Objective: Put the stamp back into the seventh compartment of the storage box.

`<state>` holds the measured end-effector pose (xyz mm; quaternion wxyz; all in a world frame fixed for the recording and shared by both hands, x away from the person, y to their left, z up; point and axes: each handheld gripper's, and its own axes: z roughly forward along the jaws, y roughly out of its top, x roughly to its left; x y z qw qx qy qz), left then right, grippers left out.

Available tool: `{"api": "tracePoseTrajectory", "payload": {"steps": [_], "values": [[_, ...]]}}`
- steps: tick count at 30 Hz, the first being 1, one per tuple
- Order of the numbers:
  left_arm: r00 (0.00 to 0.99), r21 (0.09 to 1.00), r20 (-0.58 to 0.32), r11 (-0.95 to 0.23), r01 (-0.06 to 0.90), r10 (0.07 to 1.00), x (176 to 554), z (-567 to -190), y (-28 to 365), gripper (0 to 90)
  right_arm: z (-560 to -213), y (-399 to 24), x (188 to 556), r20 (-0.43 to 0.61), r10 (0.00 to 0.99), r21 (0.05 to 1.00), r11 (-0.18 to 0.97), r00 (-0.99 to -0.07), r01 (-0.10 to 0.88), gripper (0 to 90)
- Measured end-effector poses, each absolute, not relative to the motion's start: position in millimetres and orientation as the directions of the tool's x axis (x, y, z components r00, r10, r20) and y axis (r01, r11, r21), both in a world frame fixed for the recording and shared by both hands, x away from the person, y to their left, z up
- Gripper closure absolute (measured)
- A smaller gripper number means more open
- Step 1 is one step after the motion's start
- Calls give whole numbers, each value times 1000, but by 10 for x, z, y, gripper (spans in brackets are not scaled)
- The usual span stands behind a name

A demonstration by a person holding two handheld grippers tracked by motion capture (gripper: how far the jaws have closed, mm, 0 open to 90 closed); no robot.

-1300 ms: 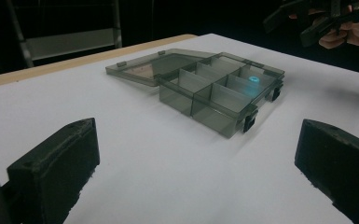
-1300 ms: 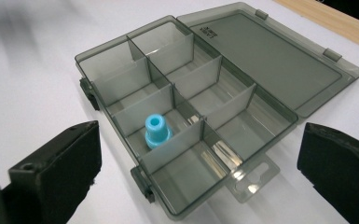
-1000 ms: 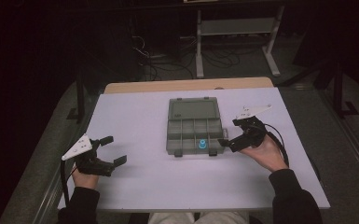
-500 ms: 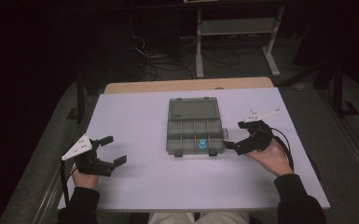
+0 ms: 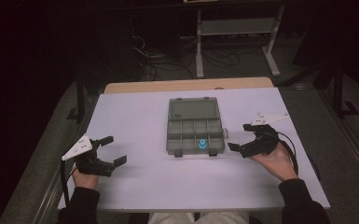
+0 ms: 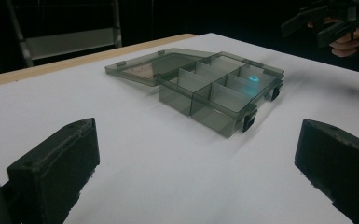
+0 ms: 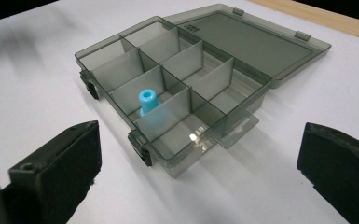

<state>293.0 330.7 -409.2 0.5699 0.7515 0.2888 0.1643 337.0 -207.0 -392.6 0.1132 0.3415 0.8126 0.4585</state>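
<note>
Glossy translucent plastic box [image 7: 186, 93] on a matt white table [image 5: 140, 116].

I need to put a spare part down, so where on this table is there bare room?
Bare white table lies left of the open compartment box, between it and the left claw. The front strip between both hands is free too. It is tighter on the right, where the right claw sits close beside the box holding the blue piece.

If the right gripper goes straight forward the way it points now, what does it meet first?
Probably the near corner of the open box, by its latch. The right gripper is open and the table between looks free.
</note>
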Motion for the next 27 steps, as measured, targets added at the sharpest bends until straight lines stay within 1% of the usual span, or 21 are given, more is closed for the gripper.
{"api": "tracePoseTrajectory", "payload": {"steps": [11, 27], "values": [[780, 951, -83, -186, 249, 620, 2934, -4095, 3304, 0, -4029, -2217, 3268, 165, 671, 822, 312, -723, 477, 0], [780, 950, -85, -185, 251, 620, 2938, -4100, 3298, 0, -4169, -2371, 3100, 166, 694, 841, 271, -701, 468, 0]]}}
